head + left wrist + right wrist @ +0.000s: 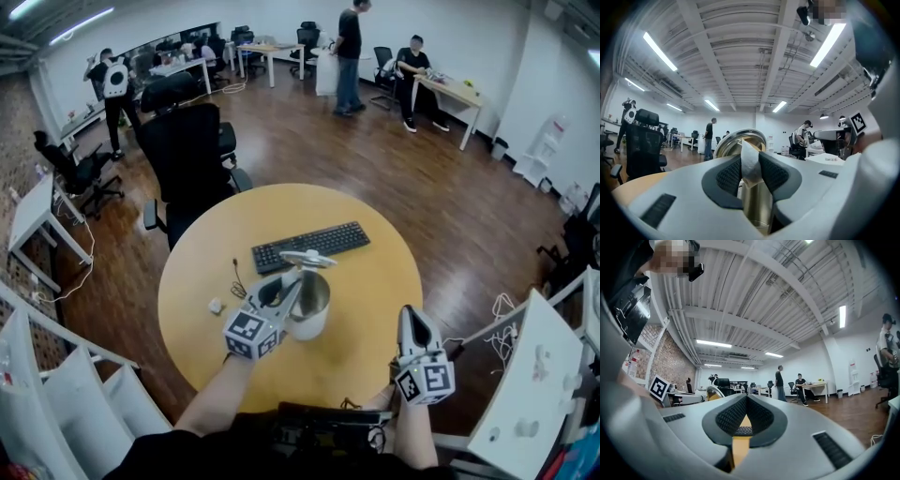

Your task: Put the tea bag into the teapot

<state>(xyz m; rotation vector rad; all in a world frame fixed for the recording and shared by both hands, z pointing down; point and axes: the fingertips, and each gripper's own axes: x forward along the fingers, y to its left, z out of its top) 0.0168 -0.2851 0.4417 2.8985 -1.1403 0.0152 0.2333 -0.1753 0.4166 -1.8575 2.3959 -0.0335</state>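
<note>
While the left tool [751,158] pinches the white, creased tea bag [751,172], the right tool [746,401] is closed.

An open-plan office is shown. A dark wooden floor [309,159] is lined with pale desks [452,91] and black swivel chairs [187,150]. One person [411,67] is seated at a desk, and another [349,56] is seen standing nearby. A computer keyboard [311,246] is laid on a round wooden table [197,309]. Long strip lights [660,51] are fixed to a white ribbed ceiling [740,56]. A brick wall [670,365] is seen along one side.
</note>
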